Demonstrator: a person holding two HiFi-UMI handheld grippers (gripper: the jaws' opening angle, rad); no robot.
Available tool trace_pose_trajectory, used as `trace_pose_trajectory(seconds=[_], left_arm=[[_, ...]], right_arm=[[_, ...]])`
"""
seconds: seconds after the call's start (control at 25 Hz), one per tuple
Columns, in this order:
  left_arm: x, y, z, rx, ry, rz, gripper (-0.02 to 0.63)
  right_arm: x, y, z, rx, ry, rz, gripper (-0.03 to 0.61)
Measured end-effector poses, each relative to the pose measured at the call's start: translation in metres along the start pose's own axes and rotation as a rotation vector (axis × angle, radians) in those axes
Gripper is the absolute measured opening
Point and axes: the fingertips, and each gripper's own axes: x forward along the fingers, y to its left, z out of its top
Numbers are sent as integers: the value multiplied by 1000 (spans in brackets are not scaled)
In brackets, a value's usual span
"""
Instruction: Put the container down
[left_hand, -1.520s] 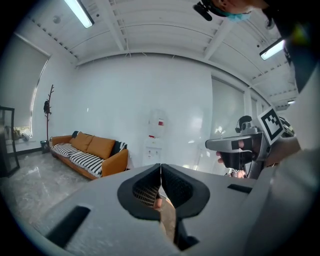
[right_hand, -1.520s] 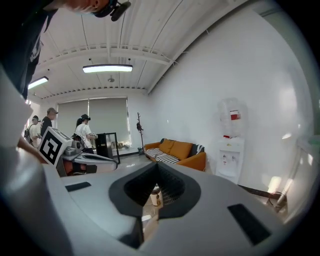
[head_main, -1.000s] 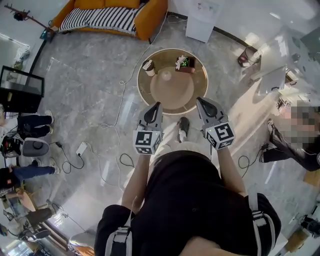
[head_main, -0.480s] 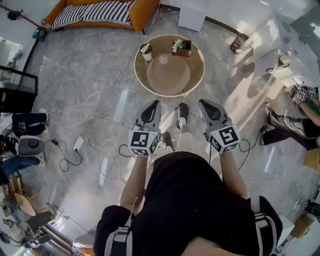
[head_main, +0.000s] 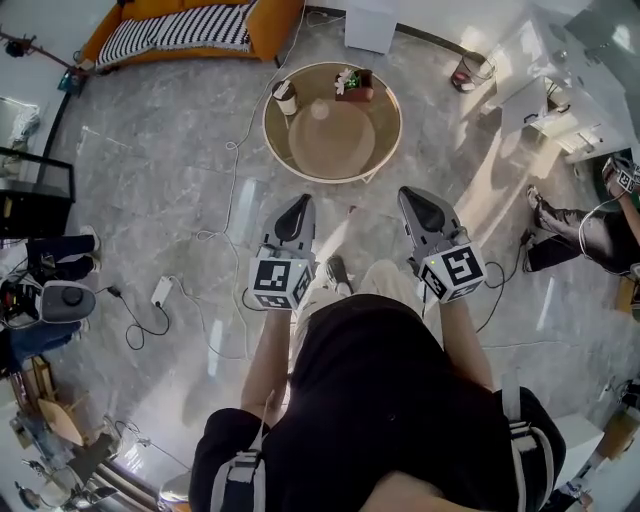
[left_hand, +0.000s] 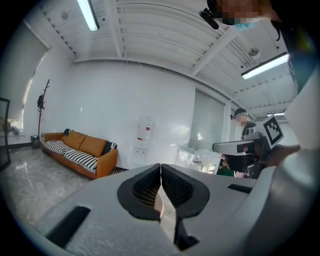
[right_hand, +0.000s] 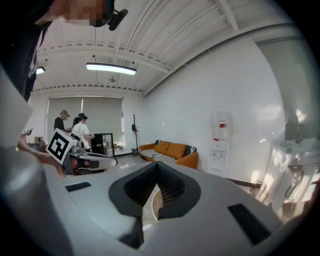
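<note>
Open floor (head_main: 180, 170) ahead; cup (head_main: 285, 97) and planter (head_main: 352, 84) crowd the round table's (head_main: 378, 160) far rim.

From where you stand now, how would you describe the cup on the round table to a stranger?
Below the orange sofa at the top of the head view stands a round wooden table. The cup stands near its upper left edge. Unlike the brown box with a plant to its right, it is small, pale and round.
</note>
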Motion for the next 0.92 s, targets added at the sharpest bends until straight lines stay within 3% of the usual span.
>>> trace_pose_trajectory(seconds=[0.28,0.44,0.92], left_arm=[[-1,-7,10,5,-23,13,21],[-1,-14,8,2,8,-1,21],[3,-21,14,19,-23,-26,21]], right_arm=[[-11,3,3,-10,-1,22,3],[-14,0,4,-2,-8,10,3],[-21,-3,2,-9,-4,-16,3]])
